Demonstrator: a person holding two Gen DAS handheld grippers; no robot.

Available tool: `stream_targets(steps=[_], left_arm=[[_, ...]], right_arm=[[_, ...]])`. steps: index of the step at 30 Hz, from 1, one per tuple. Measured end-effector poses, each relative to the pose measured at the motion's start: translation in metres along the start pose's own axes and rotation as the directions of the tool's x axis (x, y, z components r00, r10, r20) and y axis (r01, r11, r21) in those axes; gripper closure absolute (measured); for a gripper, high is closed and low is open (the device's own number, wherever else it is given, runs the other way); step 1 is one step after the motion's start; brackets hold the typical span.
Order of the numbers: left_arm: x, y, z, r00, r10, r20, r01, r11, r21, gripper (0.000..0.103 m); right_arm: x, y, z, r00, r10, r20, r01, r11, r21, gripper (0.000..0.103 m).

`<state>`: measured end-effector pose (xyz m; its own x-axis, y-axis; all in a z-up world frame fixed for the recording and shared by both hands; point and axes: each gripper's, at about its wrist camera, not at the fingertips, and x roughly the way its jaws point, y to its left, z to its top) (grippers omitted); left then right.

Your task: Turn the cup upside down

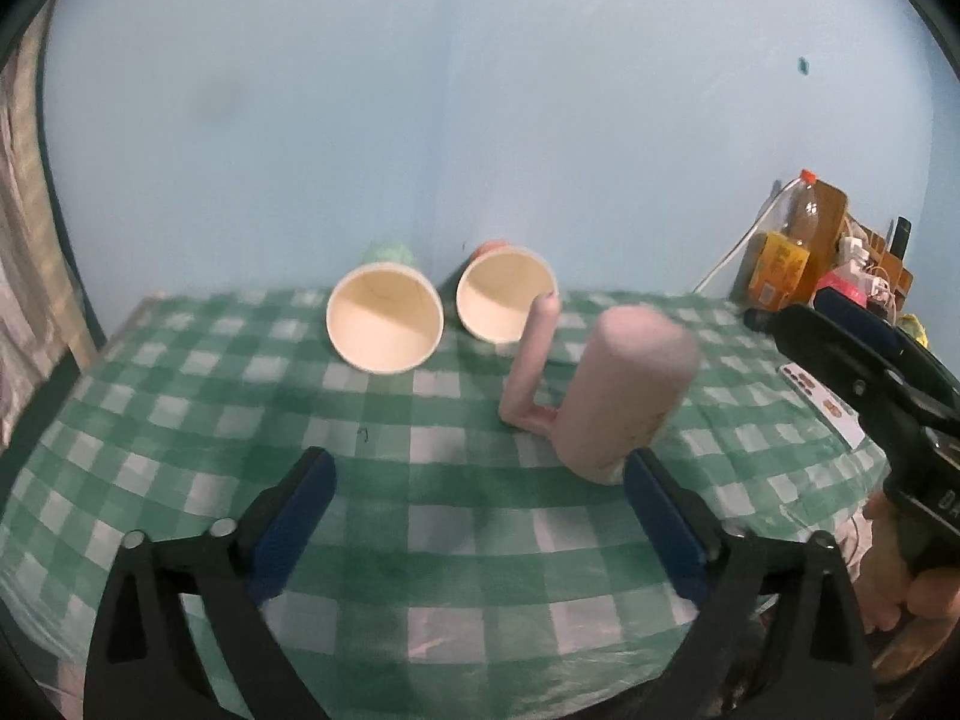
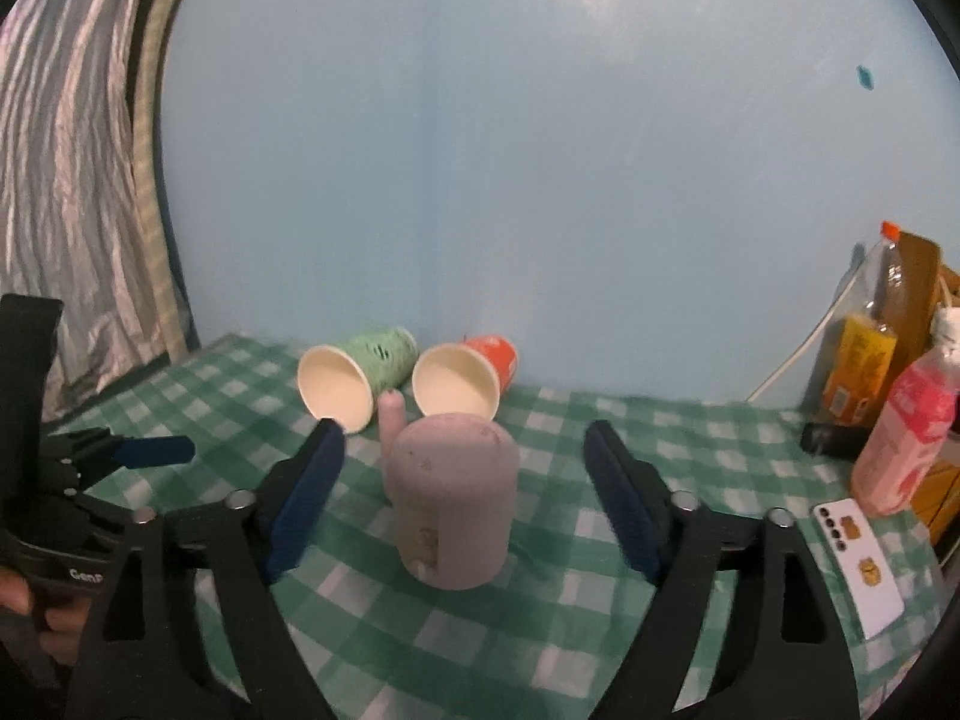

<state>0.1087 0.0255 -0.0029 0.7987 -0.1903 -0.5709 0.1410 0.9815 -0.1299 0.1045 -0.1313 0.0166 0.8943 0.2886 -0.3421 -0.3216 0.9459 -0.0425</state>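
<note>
The pink mug [image 2: 451, 495] stood with its closed base up and its mouth down on the green checked cloth of the counter [image 2: 600, 648], so the flip looked done, or all but done. Its handle [image 1: 528, 360] stuck out on the far side, toward the two paper cups. What seemed left, at most, was to draw the claws clear and leave the mug standing. It appeared somewhat tilted in the left wrist view, though the fisheye lens may account for that.

The right claw [image 2: 465, 495] was spread wide, with the mug between its blue pads [image 2: 624, 504] and clear space on both sides; it held nothing and touched nothing. The left claw [image 1: 477, 522] was likewise wide apart and empty. The mug sat just ahead of its right-hand pad [image 1: 657, 528]; the foot of the mug met that pad's tip in the picture, and I could not tell whether they touched.

Behind the mug a green paper cup [image 2: 360, 375] and a red paper cup [image 2: 465, 375] lay on their sides near the wall, mouths toward the cameras. They were apparently untouched, and whether the task meant them too could not be judged
</note>
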Motion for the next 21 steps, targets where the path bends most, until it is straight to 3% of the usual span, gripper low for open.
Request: stream_targets(steps=[8,12,21], left_arm=[[-0.043,-0.011,-0.01,0.985,0.062,0.163,-0.062,0.998,-0.005,0.001],[-0.054,-0.013,-0.017,0.981,0.057,0.184,-0.059,0.998,0.004,0.001],[-0.053,-0.023,-0.03,0.968,0.113,0.222,-0.132,0.989,0.072,0.0]], right_arm=[[-0.037,-0.005,-0.014,0.998,-0.017,0.068,0.015,1.0,0.025,0.018],[-0.047,-0.005,-0.02,0.997,-0.015,0.078,0.011,0.999,0.049,0.018],[-0.051,-0.001,-0.023,0.998,-0.03,0.051,0.026,0.997,0.067,0.018]])
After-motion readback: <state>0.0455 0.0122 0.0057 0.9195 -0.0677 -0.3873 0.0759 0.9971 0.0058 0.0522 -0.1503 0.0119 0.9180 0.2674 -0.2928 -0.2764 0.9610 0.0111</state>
